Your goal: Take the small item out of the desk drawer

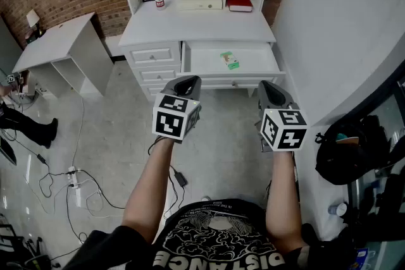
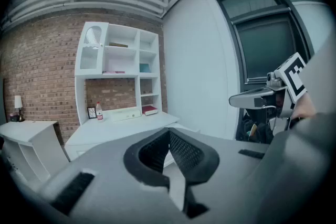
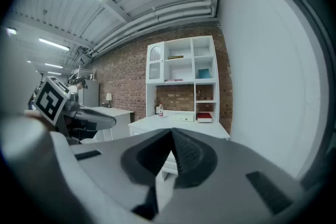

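Observation:
A white desk (image 1: 196, 25) with a hutch stands ahead, and its upper right drawer (image 1: 202, 61) is pulled out. In the drawer lies a small green and white item (image 1: 230, 60). My left gripper (image 1: 190, 80) hovers over the floor in front of the drawer's left end, jaws shut and empty. Just before the drawer's right corner, my right gripper (image 1: 268, 85) is shut too, holding nothing. The left gripper view shows its closed tips (image 2: 169, 132) with the desk (image 2: 121, 126) beyond. The right gripper (image 3: 171, 131) points at the desk (image 3: 181, 122) as well.
On the desktop sit a bottle (image 1: 160, 0), a white box (image 1: 200, 0) and a red book (image 1: 239, 1). A second white desk (image 1: 60, 41) stands at left. Cables and a power strip (image 1: 73, 180) lie on the floor. A white wall and a black bag (image 1: 348, 148) close in the right side.

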Demonstrator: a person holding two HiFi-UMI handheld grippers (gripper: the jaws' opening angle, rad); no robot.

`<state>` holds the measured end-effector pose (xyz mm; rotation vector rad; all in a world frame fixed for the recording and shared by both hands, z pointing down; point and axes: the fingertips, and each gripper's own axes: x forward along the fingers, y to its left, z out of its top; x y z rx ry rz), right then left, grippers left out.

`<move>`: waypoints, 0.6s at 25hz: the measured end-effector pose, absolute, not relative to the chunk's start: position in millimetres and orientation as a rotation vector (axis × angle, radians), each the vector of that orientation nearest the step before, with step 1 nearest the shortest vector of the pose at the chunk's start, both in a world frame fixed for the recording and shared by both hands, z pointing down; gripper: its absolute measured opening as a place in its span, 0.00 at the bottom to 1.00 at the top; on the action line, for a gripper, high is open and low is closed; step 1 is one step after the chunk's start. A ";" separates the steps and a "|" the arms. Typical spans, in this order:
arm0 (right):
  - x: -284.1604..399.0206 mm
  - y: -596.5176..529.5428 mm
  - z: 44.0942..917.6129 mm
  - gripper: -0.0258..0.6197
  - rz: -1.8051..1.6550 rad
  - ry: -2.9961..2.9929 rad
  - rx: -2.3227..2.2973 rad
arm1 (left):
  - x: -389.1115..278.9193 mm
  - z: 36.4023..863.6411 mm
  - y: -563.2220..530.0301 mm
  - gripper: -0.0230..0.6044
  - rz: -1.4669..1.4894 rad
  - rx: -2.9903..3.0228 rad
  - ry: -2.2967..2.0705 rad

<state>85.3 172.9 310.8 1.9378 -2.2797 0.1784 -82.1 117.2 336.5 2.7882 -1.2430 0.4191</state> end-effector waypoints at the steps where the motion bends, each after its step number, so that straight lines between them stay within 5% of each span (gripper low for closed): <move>1: 85.4 173.0 311.3 0.04 0.177 -2.277 1.941 | -81.8 336.2 117.1 0.05 0.417 2.788 -1.243; 7: 83.4 170.9 314.8 0.05 0.168 -2.254 1.934 | -82.7 338.2 114.2 0.05 0.432 2.787 -1.242; 15: 75.2 157.5 317.5 0.17 0.174 -2.252 1.885 | -91.1 339.3 102.7 0.05 0.438 2.770 -1.266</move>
